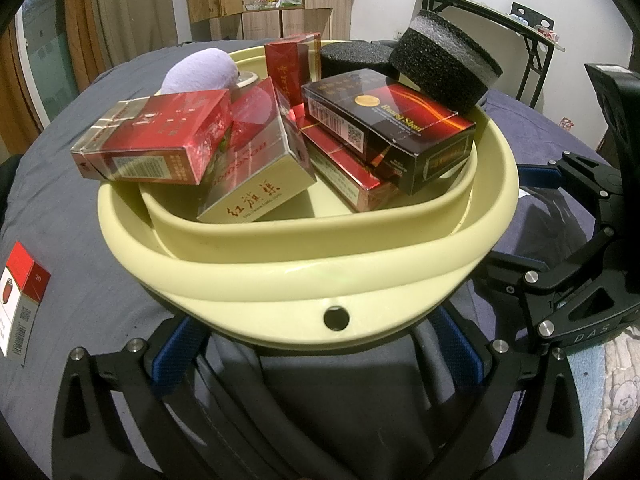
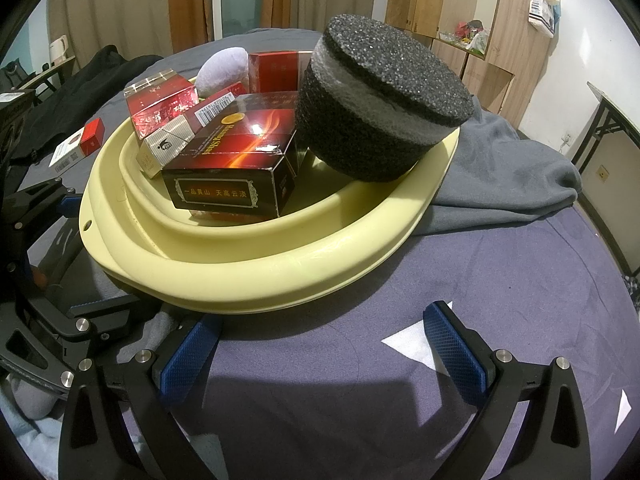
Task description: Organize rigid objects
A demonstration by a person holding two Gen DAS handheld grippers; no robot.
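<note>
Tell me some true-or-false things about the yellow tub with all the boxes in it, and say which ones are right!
1. The pale yellow plastic basin holds several red boxes. True.
2. The big black foam cylinder lies flat on the blue-grey cloth. False: it leans on the basin's rim, propped on the boxes.
3. A red-and-white small box lies outside the basin on the cloth. True.
4. The right gripper is clamped on the dark box with gold lettering. False: its blue pads are spread apart, holding nothing.
5. A pale purple plush lump sits at the basin's far side. True.
</note>
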